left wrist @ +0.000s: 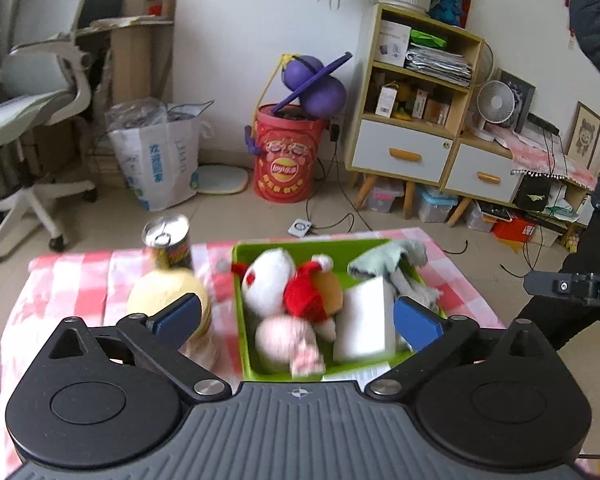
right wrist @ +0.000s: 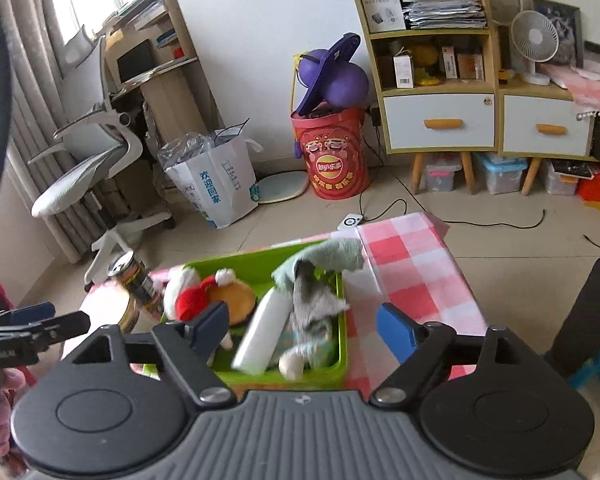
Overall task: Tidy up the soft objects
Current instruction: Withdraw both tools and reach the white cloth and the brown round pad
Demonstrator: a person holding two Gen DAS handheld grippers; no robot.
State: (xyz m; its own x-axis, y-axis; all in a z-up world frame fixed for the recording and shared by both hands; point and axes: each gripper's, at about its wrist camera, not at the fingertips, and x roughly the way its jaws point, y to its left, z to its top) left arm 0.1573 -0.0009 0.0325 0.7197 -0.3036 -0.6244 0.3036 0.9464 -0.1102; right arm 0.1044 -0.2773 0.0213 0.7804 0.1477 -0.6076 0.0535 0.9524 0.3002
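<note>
A green bin (left wrist: pixel 239 308) (right wrist: pixel 342 320) sits on the pink checked tablecloth (left wrist: pixel 72 280) (right wrist: pixel 412 272). In it lie a white plush with red clothes (left wrist: pixel 284 288) (right wrist: pixel 192 296), a small pink plush (left wrist: pixel 288 340), a white block (left wrist: pixel 366 320) (right wrist: pixel 264 332) and a grey-green cloth toy (left wrist: pixel 400 264) (right wrist: pixel 316 276) draped over the far rim. My left gripper (left wrist: pixel 300 320) is open and empty above the bin. My right gripper (right wrist: pixel 304 328) is open and empty above the bin's right half.
A yellow round object (left wrist: pixel 168 292) and a metal can (left wrist: pixel 168 240) (right wrist: pixel 134 280) stand left of the bin. Beyond the table are a red Lay's barrel (left wrist: pixel 286 156), a paper bag (left wrist: pixel 160 160), an office chair (left wrist: pixel 32 92) and a shelf unit (left wrist: pixel 412 92).
</note>
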